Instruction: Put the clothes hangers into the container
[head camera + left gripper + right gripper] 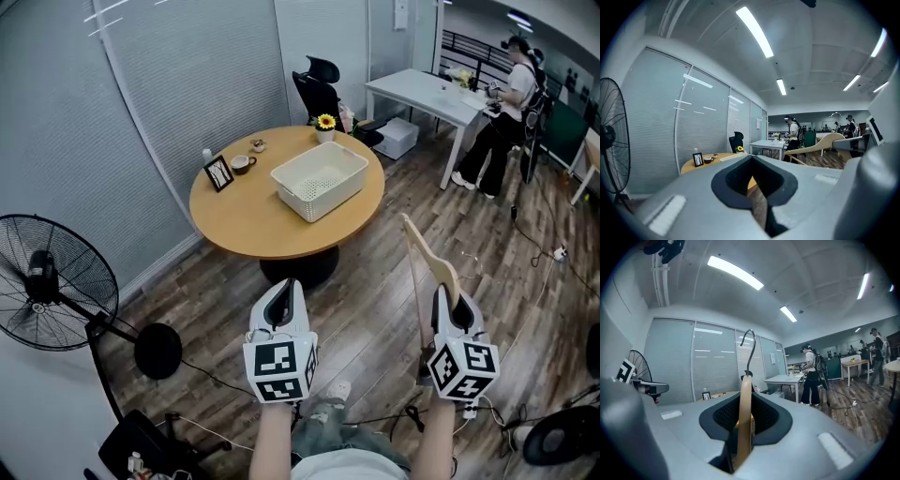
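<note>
A white slotted container point(319, 178) stands on the round wooden table point(244, 220) ahead of me; its rim point(732, 157) also shows in the left gripper view. My right gripper point(457, 298) is shut on a wooden clothes hanger point(427, 255) that rises from its jaws above the floor, right of the table. In the right gripper view the hanger point(745, 408) stands edge-on between the jaws point(743, 437), its metal hook point(749, 345) on top. My left gripper point(284, 289) is shut and holds nothing point(757, 197). The hanger point(829, 139) shows at the right of the left gripper view.
On the table are a photo frame point(218, 173), a cup point(242, 164) and a small sunflower pot point(325, 125). A standing fan point(47, 281) is at the left. Behind the table are an office chair point(319, 86), a white desk point(427, 94) and a person point(502, 122). Cables point(539, 248) lie on the floor.
</note>
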The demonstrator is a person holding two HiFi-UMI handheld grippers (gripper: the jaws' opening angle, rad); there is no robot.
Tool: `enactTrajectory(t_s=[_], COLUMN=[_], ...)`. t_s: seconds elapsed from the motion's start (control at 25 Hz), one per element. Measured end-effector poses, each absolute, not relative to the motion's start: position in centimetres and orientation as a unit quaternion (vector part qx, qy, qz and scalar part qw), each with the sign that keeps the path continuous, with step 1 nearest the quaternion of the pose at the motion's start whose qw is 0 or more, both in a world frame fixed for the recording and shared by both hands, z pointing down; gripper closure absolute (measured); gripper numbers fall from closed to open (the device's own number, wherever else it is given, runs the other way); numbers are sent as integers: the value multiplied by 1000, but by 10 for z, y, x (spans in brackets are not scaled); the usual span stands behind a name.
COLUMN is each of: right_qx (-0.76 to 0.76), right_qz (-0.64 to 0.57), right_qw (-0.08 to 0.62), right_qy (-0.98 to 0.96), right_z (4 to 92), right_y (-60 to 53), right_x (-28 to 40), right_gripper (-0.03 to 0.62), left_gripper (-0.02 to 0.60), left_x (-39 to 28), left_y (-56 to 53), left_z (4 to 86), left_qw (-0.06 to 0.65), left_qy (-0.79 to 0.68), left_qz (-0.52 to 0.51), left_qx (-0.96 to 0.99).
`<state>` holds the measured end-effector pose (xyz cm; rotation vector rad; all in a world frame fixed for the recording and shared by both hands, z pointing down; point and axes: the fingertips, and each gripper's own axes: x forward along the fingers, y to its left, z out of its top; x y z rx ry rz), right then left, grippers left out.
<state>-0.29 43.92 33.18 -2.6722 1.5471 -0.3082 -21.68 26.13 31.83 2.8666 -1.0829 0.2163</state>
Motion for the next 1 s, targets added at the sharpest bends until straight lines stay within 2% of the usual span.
enactTrajectory(t_s=[1.0], right_qx=[-860], right_qz=[-107], right_qw=[33], right_qy=[498], right_z=[341], right_y=[312], right_x=[77], right_gripper=[511], left_gripper=[581], left_x=[-133], left_y=[136], left_z=[329], left_qw=[35], left_qy=[-344], left_qz=[72], left_qx=[935])
